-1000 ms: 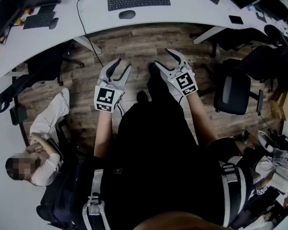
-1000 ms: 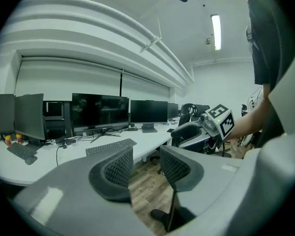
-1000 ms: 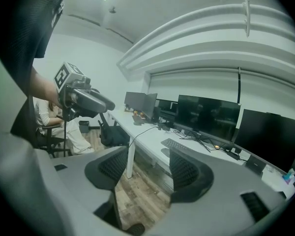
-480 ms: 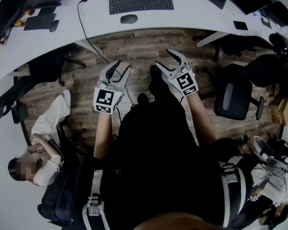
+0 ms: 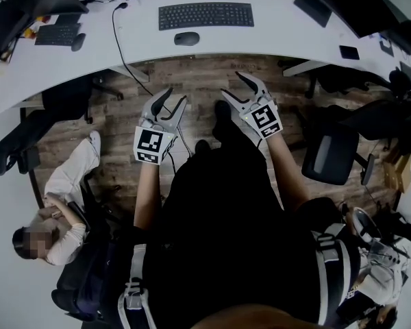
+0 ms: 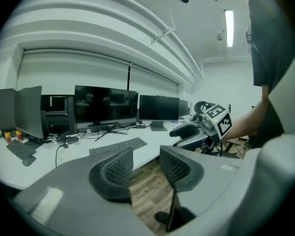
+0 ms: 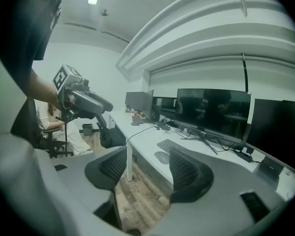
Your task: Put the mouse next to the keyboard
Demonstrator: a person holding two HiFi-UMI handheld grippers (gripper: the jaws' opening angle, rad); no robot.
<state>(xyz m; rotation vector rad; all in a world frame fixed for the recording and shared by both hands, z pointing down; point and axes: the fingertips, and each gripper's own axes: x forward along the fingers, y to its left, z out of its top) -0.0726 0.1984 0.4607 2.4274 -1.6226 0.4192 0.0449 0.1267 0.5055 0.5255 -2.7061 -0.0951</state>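
A black keyboard (image 5: 205, 15) lies on the white desk (image 5: 281, 29), and a dark mouse (image 5: 186, 38) sits just in front of it, toward its left half. Both grippers hang over the wooden floor, short of the desk's edge. My left gripper (image 5: 176, 96) is open and empty. My right gripper (image 5: 231, 83) is also open, with nothing between its fingers. In the right gripper view the mouse (image 7: 162, 157) and keyboard (image 7: 175, 145) show beyond the open jaws. The left gripper view shows the keyboard (image 6: 118, 145) past its spread jaws.
A person sits on a chair at the lower left (image 5: 65, 197). Black office chairs stand at the right (image 5: 332, 149) and under the desk's left end (image 5: 68, 98). Monitors (image 6: 105, 107) line the desk's back. A cable (image 5: 123, 46) hangs over the desk's edge. A second keyboard (image 5: 55, 33) lies far left.
The desk, keyboard and mouse have slid lower in the head view, closer to both grippers. Both grippers stay open and side by side.
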